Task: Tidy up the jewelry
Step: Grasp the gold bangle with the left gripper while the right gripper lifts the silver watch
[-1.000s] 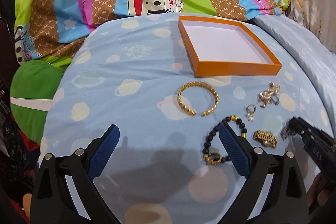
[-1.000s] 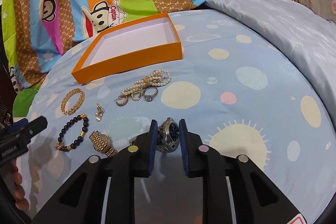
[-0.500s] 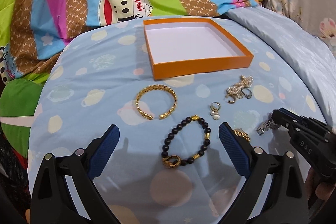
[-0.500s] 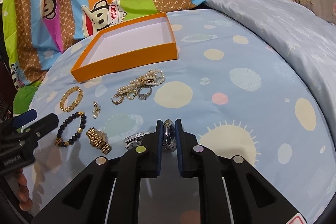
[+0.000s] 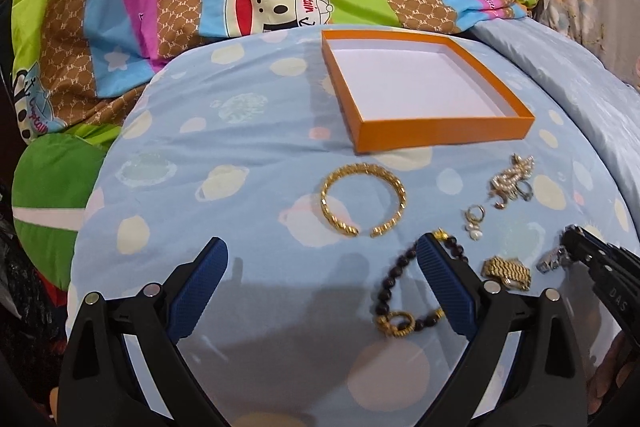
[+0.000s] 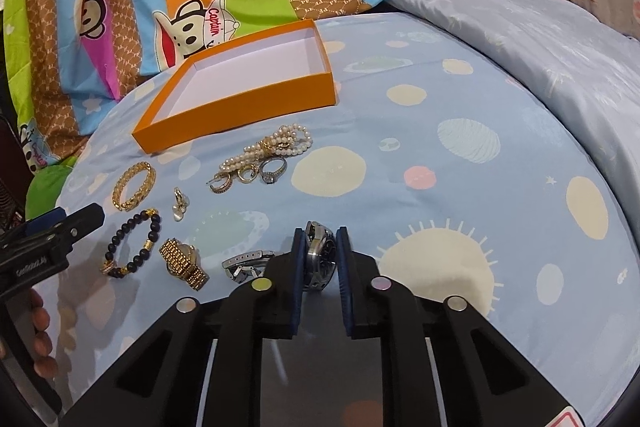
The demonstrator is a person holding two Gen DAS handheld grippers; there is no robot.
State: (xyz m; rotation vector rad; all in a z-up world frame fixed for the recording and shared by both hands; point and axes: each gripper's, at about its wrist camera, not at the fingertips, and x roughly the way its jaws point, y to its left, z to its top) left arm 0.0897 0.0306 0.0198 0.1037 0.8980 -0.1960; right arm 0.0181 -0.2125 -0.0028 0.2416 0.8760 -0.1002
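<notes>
the silver watch [image 6: 320, 253] sits low in the middle of the right wrist view, its case between the right gripper [image 6: 319, 259] fingers, which are closing on it and press its sides. the left gripper [image 5: 322, 281] is spread wide and holds nothing, with the black bead bracelet [image 5: 412, 293] by its right finger. one orange box [image 6: 240, 103], two watches, two bracelets, one gold bangle [image 5: 363, 199]

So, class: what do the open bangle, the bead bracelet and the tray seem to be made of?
Bangle: gold-coloured metal, shiny, with a braided surface.
Bead bracelet: dark, dull round beads, possibly stone or wood, with gold-coloured spacers.
Tray: probably card; flat matt orange walls, white inside.
</notes>
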